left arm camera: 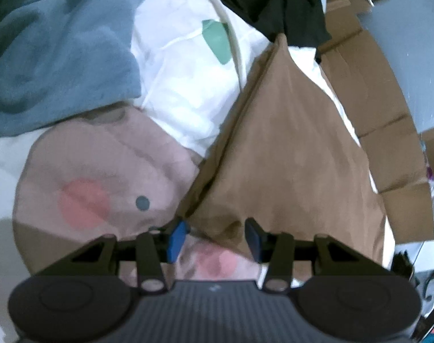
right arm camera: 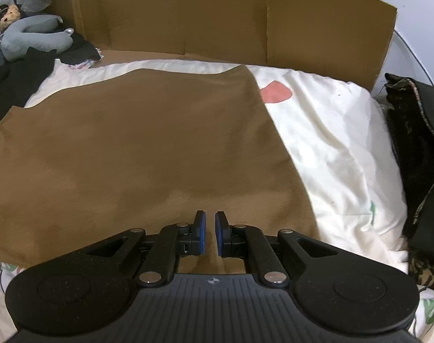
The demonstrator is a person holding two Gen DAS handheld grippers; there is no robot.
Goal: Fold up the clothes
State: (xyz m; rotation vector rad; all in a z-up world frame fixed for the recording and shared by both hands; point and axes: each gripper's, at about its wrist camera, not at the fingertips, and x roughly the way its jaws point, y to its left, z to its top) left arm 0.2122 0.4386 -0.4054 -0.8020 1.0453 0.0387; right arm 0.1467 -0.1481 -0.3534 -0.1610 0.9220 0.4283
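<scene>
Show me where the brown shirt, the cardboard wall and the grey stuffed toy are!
brown shirt (right arm camera: 137, 143), right wrist view, middle of the flat cloth.
cardboard wall (right arm camera: 225, 20), right wrist view, its middle panel.
grey stuffed toy (right arm camera: 31, 37), right wrist view, its curved body.

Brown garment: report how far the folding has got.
Done: the brown garment lies spread flat on the white bedding. In hand: nothing gripped; the left claw is open over its bunched edge, and the right claw is nearly shut with nothing between its pads. Left: no finished fold shows yet.
</scene>
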